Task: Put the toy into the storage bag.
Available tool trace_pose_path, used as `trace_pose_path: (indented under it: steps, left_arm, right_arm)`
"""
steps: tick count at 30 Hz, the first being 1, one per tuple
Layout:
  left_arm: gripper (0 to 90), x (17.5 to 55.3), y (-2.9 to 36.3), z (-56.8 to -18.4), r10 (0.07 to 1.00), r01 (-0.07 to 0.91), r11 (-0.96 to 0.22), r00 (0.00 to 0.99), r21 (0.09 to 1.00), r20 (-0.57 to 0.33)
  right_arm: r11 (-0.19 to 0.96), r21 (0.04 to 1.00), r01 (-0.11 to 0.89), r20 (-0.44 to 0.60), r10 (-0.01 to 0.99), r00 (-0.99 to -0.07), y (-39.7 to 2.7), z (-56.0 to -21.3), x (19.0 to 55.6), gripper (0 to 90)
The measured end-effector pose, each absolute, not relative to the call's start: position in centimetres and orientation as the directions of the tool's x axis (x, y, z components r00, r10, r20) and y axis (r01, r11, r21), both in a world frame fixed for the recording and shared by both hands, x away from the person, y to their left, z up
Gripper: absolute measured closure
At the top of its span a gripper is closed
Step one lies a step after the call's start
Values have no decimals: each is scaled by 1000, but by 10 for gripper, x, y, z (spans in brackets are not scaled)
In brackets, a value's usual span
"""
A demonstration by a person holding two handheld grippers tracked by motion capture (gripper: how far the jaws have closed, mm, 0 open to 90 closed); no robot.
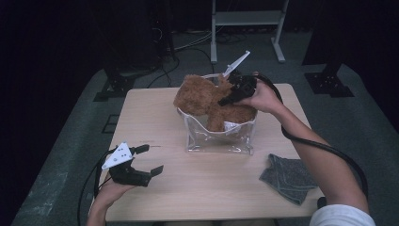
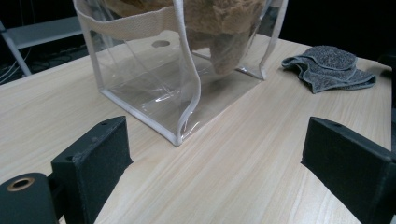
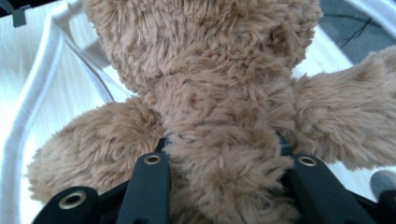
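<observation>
A brown plush teddy bear point(image 1: 200, 96) sits partly inside a clear plastic bag point(image 1: 219, 139) with white trim at the middle of the table, its head sticking out to the left. My right gripper point(image 1: 233, 96) is shut on the bear's body; in the right gripper view the two jaws press into the fur of the bear point(image 3: 219, 116) on either side of its torso. My left gripper point(image 1: 143, 162) rests low at the table's front left with its jaws wide apart and nothing between them. In the left gripper view the bag point(image 2: 154, 79) stands ahead of the left gripper point(image 2: 215, 163).
A folded grey cloth point(image 1: 289, 176) lies on the wooden table point(image 1: 207, 188) at the front right; it lies beyond the bag as the cloth point(image 2: 329, 67) in the left gripper view. A white metal stand point(image 1: 247, 28) is on the floor behind the table.
</observation>
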State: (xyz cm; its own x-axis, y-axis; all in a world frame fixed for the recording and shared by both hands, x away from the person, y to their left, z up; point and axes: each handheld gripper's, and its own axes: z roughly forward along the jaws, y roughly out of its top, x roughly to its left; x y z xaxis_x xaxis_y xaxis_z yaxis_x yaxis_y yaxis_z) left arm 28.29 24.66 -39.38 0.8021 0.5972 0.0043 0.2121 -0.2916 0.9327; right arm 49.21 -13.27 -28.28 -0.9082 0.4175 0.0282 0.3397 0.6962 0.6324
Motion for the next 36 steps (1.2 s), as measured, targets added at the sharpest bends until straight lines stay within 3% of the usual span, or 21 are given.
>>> trace_pose_path:
  steps: [9,17,23,29,36]
  left_arm:
    - [66,283,246,-394,595,215,-292,803,932,2]
    - [66,282,246,-393,596,214,-291,803,932,2]
    - [65,282,246,-393,597,211,-289,803,934,3]
    - [66,282,245,-391,594,206,-289,804,935,7]
    - [66,283,245,-391,592,205,-288,806,936,6]
  right_arm:
    - [702,616,358,40,425,-904,-138,-294,494,583]
    - [701,616,360,32,434,-900,-137,-295,492,407]
    - [670,663,335,42,414,-909,-135,-284,492,420]
    - [625,708,329,67,404,-912,-118,-279,495,573]
    - [542,783,307,92,387,-917,-89,-275,504,618]
